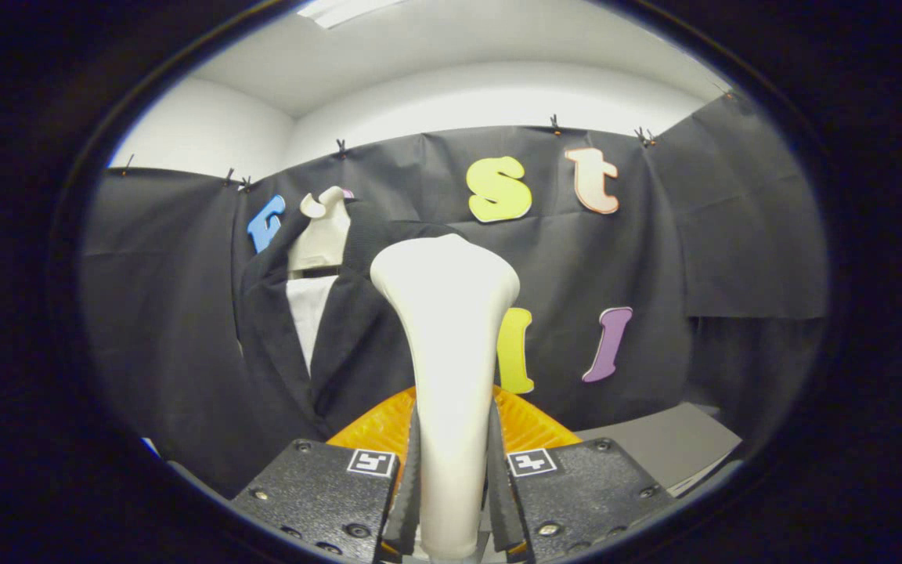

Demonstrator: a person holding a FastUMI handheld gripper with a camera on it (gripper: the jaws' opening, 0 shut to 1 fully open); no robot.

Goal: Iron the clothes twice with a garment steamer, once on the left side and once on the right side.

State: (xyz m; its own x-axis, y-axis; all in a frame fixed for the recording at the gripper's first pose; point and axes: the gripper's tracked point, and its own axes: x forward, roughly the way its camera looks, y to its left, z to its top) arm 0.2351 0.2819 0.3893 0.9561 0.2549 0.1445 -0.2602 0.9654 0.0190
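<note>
A booth hung with black cloth under a white ceiling is seen, with a grey counter [654, 439] low to the right. Nearest, the hand-held gripper [451, 493] is pinched on the white plastic garment steamer [447, 352], both fingers pressed to its handle. Beyond it, slightly left, a black suit jacket [341, 345] over a white shirt is hung on a cream mannequin bust [322, 235]. The steamer head is judged to be close to the jacket's right side; how many passes are done cannot be told.
</note>
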